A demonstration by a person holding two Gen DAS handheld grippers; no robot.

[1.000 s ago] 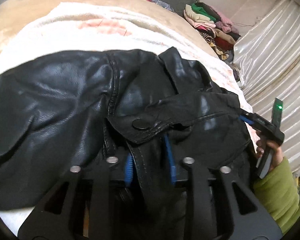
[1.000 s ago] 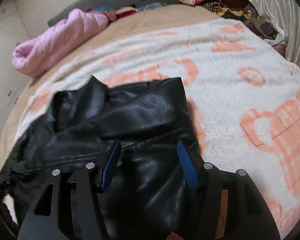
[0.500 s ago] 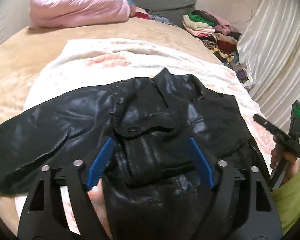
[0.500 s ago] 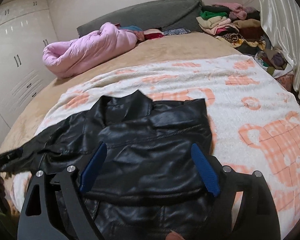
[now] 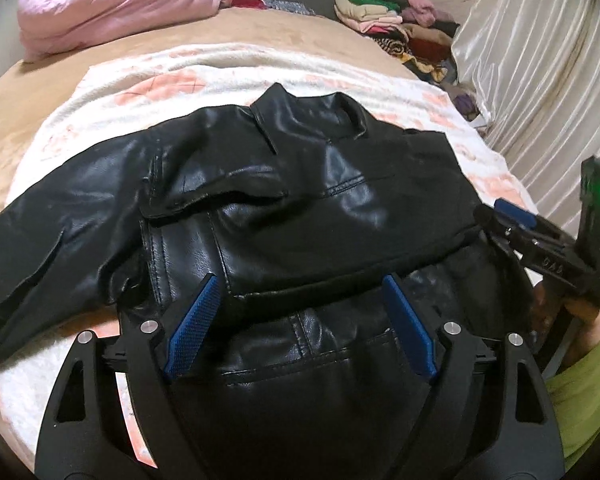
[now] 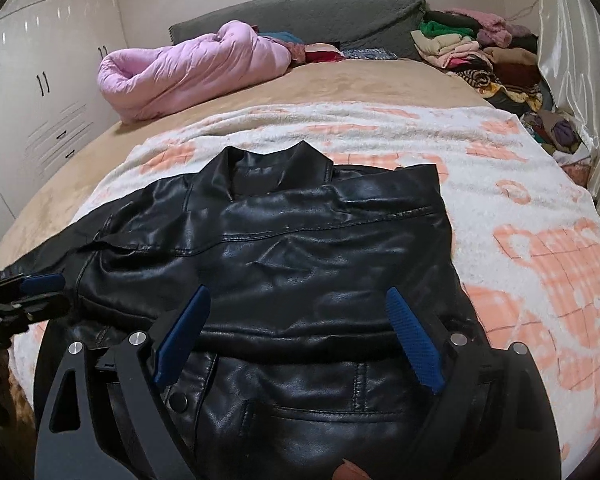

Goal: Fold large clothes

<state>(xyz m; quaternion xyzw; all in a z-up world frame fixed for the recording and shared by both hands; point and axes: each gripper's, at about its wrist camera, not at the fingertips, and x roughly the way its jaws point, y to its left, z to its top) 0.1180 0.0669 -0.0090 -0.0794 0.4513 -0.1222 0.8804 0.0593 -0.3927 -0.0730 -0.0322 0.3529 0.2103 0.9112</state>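
A black leather jacket (image 5: 320,200) lies collar away from me on the bed, its right side folded over the body and one sleeve (image 5: 40,248) stretched out to the left. My left gripper (image 5: 300,280) hovers open over the jacket's lower half, its blue pads clear of the leather. My right gripper (image 6: 298,291) hangs above the jacket (image 6: 300,248) with its jaws opening and nothing pressed between them. In the left wrist view the right gripper (image 5: 512,216) sits at the jacket's right edge; in the right wrist view the left gripper (image 6: 40,284) sits by the left sleeve.
A white blanket with orange patterns (image 6: 540,260) covers the tan bed under the jacket. A rolled pink quilt (image 6: 188,68) and a pile of folded clothes (image 6: 480,52) lie at the head end. A pale curtain (image 5: 540,80) hangs on the right, white wardrobes (image 6: 40,80) stand left.
Both grippers let go of the jacket, spread their jaws wide and drew back from it. The folded-over side now rests flat on the body.
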